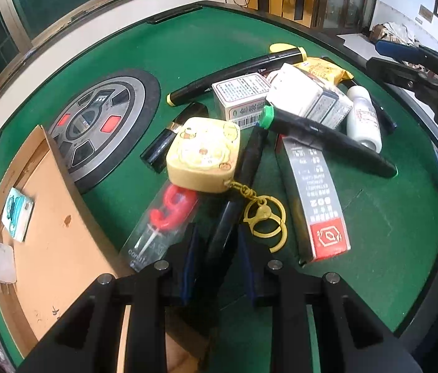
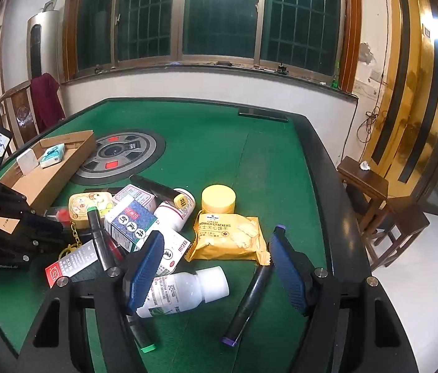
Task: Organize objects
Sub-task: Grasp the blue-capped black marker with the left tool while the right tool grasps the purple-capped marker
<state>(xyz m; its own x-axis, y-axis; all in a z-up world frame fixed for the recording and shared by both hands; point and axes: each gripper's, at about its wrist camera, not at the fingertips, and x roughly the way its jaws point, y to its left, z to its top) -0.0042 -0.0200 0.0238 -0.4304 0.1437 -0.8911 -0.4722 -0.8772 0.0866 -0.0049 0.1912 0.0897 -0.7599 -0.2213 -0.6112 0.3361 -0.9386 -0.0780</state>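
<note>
Green felt table carries a pile: a yellow packet reading "SANDWICH CRACKERS", boxes, and a marker capped "33". Left gripper pinches a black marker beside the cardboard box; right gripper, fingers wide apart, hovers over a white bottle.

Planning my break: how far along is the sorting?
Early. Done: two small packs lie in the cardboard box. In hand: the left gripper clamps a dark marker. Left: the pile on the table; the right gripper is open, empty.

The table is green. The cracker bag and jar are yellow. The bottle is white.
</note>
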